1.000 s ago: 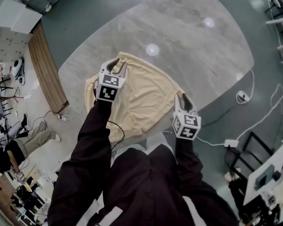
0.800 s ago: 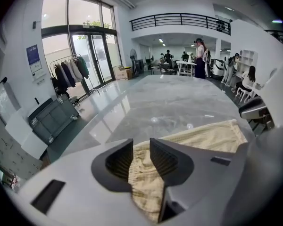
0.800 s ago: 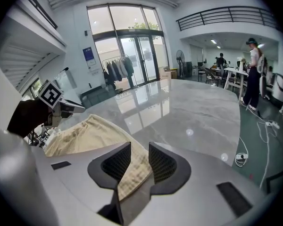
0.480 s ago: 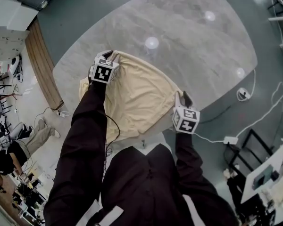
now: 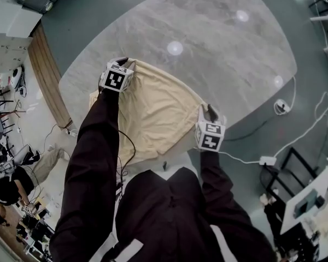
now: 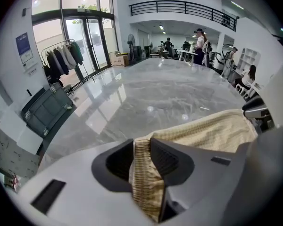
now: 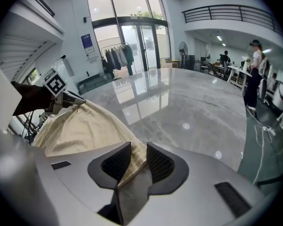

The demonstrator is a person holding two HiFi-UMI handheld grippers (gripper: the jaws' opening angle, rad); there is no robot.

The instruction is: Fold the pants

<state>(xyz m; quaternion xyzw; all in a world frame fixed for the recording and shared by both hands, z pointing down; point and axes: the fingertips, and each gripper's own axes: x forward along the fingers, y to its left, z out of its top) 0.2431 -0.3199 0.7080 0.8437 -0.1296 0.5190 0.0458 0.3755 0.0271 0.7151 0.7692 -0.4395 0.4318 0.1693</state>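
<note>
Pants (image 5: 153,111), pale yellow, lie spread on the grey table (image 5: 224,59) in front of the person, held at two corners of their far edge. The left arm reaches well forward, sleeve almost straight. The left gripper (image 5: 122,64) points steeply down at the far left corner, its jaws clamped on a bunched, gathered strip of the cloth (in the left gripper view the fabric fills the gap between the pads). The right arm is bent closer to the body. The right gripper (image 5: 208,111) tips down at the right corner, near the table's edge, and its jaws pinch a thin fold of the pants' edge. The cloth runs taut between the two grippers.

A second ago both grippers sat higher over the table, with the left one nearer the body and its jaws plainly visible in the head view. Both have since come down to the surface. The left has pushed farther out, so its cube now covers most of the jaws, and the pants lie flatter.
</note>
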